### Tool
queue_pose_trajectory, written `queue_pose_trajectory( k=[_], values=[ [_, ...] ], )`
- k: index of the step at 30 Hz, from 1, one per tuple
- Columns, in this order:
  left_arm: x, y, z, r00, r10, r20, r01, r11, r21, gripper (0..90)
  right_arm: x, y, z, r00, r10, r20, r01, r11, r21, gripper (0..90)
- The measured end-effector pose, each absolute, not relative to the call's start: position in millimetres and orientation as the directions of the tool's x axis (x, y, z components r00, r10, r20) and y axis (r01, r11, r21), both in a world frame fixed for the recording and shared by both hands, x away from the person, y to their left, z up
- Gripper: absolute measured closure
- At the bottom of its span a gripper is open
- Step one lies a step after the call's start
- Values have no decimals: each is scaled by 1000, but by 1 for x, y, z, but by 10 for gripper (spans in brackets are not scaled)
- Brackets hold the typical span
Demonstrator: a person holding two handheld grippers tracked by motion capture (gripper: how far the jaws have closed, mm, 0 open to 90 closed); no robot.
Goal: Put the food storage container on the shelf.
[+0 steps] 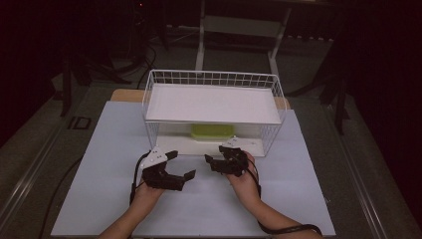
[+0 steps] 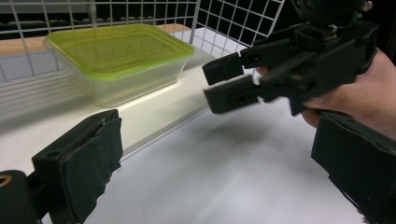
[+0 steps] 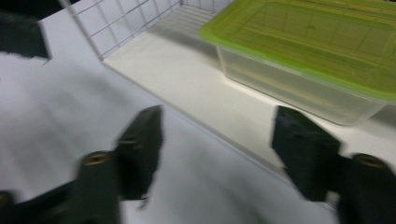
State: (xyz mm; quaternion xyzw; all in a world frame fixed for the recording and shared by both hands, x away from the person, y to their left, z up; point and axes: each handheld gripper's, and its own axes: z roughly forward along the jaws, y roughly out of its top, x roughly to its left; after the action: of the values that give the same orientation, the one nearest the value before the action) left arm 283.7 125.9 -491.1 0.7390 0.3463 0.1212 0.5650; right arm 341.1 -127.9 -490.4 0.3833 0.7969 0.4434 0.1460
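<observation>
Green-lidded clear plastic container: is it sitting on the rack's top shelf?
No, the green-lidded clear plastic container sits on the lower board of the white wire rack, beneath the white top shelf.

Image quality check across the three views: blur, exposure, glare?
High view: dim, surroundings nearly black, white rack brightest. Left gripper view: container fairly sharp, own jaws soft, right gripper casting a soft shadow on the table. Right gripper view: motion-smeared, open jaws blurred, mild sheen on the green lid.
</observation>
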Motion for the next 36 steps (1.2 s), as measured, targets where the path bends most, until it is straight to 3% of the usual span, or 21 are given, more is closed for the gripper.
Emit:
queue_pose_trajectory(
  k=[2,7,15,36],
  values=[
    [283,126,-489,731,647,-217,371,-111,922,26,339,-131,-489,-679,725,110,481,327,813,218],
    [280,124,-481,755,621,-209,358,-124,925,26,336,-143,-484,-691,706,157,501,311,808,169],
    [271,123,-474,778,587,-224,358,-122,926,25,319,-160,-476,-716,677,168,478,301,825,167],
    [245,139,-480,761,605,-236,402,-154,902,25,285,-204,-473,-699,689,190,505,287,814,167]
  ],
)
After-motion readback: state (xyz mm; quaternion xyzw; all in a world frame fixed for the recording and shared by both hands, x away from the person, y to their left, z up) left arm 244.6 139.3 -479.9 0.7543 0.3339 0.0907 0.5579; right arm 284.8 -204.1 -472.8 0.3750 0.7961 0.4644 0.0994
